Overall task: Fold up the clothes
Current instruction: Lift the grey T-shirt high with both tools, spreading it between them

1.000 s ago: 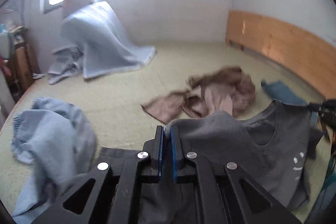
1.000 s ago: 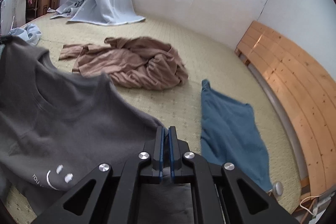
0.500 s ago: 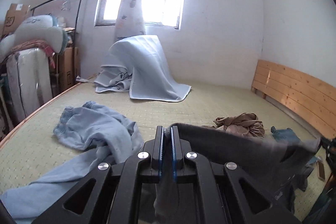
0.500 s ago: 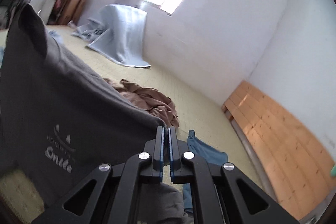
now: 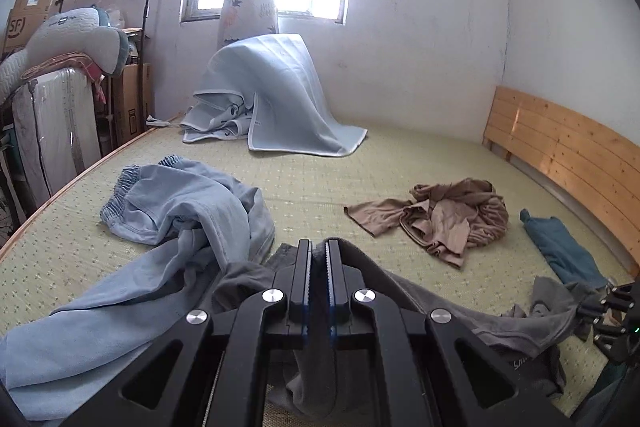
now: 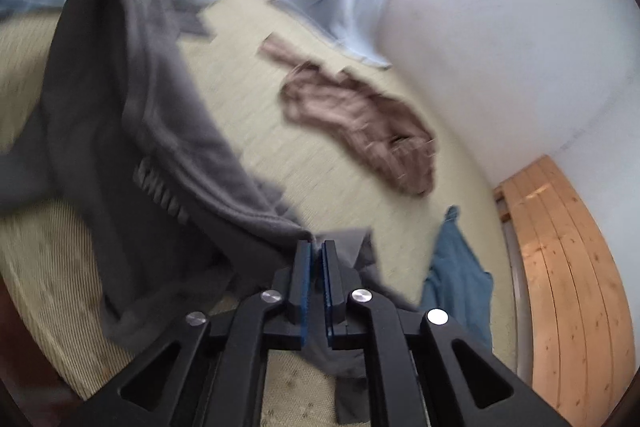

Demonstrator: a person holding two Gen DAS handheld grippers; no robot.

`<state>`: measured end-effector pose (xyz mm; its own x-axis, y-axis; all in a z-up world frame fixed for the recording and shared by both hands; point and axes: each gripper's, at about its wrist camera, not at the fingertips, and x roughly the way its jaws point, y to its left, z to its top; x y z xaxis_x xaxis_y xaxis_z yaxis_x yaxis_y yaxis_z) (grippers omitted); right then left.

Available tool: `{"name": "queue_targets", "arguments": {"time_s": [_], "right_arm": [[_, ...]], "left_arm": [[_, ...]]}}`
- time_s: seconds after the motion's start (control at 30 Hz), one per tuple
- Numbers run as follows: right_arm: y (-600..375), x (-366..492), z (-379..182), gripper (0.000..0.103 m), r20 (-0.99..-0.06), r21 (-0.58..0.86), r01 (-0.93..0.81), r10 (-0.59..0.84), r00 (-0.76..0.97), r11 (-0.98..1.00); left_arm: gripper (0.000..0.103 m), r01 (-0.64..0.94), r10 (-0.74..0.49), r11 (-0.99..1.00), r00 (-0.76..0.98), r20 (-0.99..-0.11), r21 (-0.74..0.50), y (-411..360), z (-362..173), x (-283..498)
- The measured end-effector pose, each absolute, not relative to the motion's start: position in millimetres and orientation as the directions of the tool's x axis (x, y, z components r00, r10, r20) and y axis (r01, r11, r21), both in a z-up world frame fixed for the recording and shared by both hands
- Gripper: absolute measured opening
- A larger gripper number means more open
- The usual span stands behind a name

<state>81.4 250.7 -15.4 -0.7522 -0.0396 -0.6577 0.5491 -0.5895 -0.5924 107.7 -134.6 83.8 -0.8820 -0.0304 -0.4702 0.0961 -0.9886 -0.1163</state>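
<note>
The grey T-shirt sags across the lower frame between both claws; left gripper and right gripper each clench an edge; soft, limp, light; probably best held at shoulders.

The grey shirt (stretched high before) now sags low — right claw beginning to part.

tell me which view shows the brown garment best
The left wrist view. There the brown garment is sharp, lying crumpled on the green mat, every edge visible. The right wrist view shows it whole too, but smeared by motion blur, so its folds are hard to read.
</note>
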Motion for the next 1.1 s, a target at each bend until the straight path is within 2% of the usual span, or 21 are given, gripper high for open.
{"name": "queue_targets", "arguments": {"time_s": [0.07, 0.13, 0.2, 0.27, 0.37, 0.5, 0.77, 0.9, 1.1], "right_arm": [[250.8, 84.6, -29.5, 0.008, -0.683, -0.601, 0.583, -0.029, -0.730, -0.547], [251.4, 87.1, -39.6, 0.018, -0.694, -0.613, 0.599, -0.012, -0.720, -0.515], [253.5, 90.0, -41.3, 0.035, -0.687, -0.626, 0.595, -0.005, -0.727, -0.504], [255.9, 93.6, -39.4, 0.039, -0.681, -0.633, 0.591, -0.002, -0.732, -0.499], [260.4, 98.7, -41.9, 0.040, -0.693, -0.631, 0.603, 0.004, -0.721, -0.488], [264.1, 95.0, -45.8, 0.039, -0.703, -0.630, 0.606, 0.023, -0.711, -0.486], [259.1, 88.4, -37.3, 0.038, -0.727, -0.557, 0.631, -0.050, -0.685, -0.540], [256.0, 81.1, -40.9, 0.009, -0.737, -0.550, 0.624, -0.029, -0.675, -0.555], [253.6, 76.7, -41.7, 0.004, -0.731, -0.565, 0.606, -0.001, -0.682, -0.561]], "left_arm": [[0.005, 0.088, -0.023, -0.990, -0.877, -0.479, -0.114, -131.9, 80.8, 106.2], [0.005, 0.084, -0.019, -0.990, -0.874, -0.485, -0.111, -129.8, 79.0, 104.5], [0.005, 0.081, -0.017, -0.991, -0.872, -0.489, -0.110, -129.0, 78.6, 102.3], [0.005, 0.079, -0.012, -0.990, -0.869, -0.494, -0.113, -128.9, 77.8, 100.4], [0.005, 0.077, -0.006, -0.990, -0.864, -0.503, -0.120, -128.7, 75.9, 98.1], [0.005, 0.068, 0.002, -0.990, -0.863, -0.505, -0.122, -125.3, 75.2, 95.0], [0.005, 0.061, 0.010, -0.991, -0.858, -0.514, -0.121, -124.3, 73.5, 93.7], [0.005, 0.062, 0.007, -0.991, -0.856, -0.517, -0.116, -124.4, 73.1, 93.2], [0.005, 0.068, -0.002, -0.992, -0.854, -0.521, -0.107, -126.1, 72.9, 95.5]]}}
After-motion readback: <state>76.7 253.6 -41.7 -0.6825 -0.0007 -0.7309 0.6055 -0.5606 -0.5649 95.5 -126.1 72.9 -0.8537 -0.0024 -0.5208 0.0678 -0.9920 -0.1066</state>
